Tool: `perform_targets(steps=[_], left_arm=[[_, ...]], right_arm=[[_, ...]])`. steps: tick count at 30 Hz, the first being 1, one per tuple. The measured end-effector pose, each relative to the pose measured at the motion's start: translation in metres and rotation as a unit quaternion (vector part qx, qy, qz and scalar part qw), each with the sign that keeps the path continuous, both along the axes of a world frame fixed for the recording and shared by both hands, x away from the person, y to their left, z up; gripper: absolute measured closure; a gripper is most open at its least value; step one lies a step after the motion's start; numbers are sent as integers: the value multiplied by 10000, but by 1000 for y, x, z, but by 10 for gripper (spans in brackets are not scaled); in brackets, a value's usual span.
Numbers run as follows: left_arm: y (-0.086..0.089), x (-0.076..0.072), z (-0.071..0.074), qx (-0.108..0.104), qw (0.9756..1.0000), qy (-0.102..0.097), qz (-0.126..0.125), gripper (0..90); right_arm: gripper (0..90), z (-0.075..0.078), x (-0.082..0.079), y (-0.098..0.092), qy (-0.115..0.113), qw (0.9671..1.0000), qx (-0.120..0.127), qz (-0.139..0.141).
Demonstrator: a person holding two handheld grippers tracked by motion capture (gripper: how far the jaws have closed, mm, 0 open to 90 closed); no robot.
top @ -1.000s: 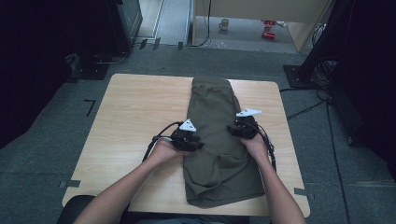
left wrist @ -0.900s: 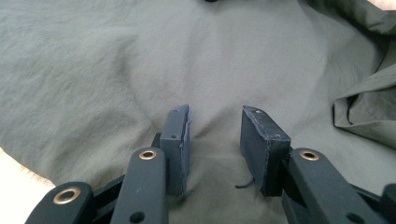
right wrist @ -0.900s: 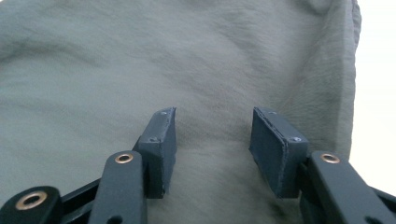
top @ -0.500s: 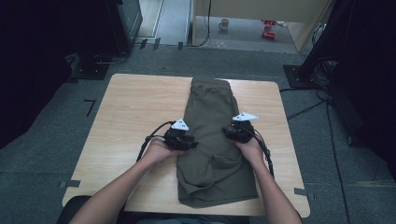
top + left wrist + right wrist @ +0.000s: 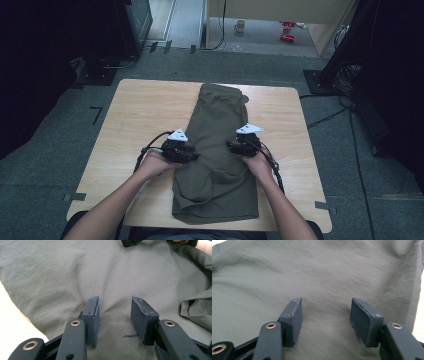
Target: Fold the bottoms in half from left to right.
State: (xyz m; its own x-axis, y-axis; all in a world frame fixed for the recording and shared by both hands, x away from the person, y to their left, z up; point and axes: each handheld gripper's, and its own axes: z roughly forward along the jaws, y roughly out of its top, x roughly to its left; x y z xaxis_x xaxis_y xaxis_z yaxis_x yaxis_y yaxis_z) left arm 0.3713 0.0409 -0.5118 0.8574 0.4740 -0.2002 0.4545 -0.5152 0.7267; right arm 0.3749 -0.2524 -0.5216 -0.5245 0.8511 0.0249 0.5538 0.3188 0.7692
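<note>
At the near edge of the counter (image 5: 125, 125) the person's forearms come in, one on each side of the shorts (image 5: 217, 165). The shorts lie flat down the middle, folded lengthwise, hem end just short of the near edge and waistband toward the far edge.

The left gripper (image 5: 186, 151) sits at the left edge of the cloth, the right gripper (image 5: 239, 147) at the right edge, both about halfway along. In the left gripper view (image 5: 114, 315) the jaws stand apart over the cloth with nothing pinched between them; they have just been opening. The right gripper view (image 5: 325, 317) shows the same: jaws apart and just opened further, flat cloth below, none gripped.

Risks, as I judge them: if the jaws close from here on the flat surface, they may catch only the top layer, and the fold would split when lifted. Uneven grips left and right would skew the fold. A drag toward the person could pull the hem over the near edge.

Room is good: bare wood lies left and right of the shorts, with a little beyond the waistband. Farther off, on the floor, stand dark stands with cables, and a mug (image 5: 241, 25).
</note>
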Motion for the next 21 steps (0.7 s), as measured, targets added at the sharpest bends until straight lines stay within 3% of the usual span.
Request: perform_targets(steps=[12, 21], left_arm=[[29, -22, 1, 46, 9999, -8, 150, 521], [38, -36, 1, 74, 9998, -91, 187, 483]], right_arm=[[417, 0, -9, 31, 5, 9990, 12, 452], [385, 0, -17, 42, 9, 9981, -8, 615]])
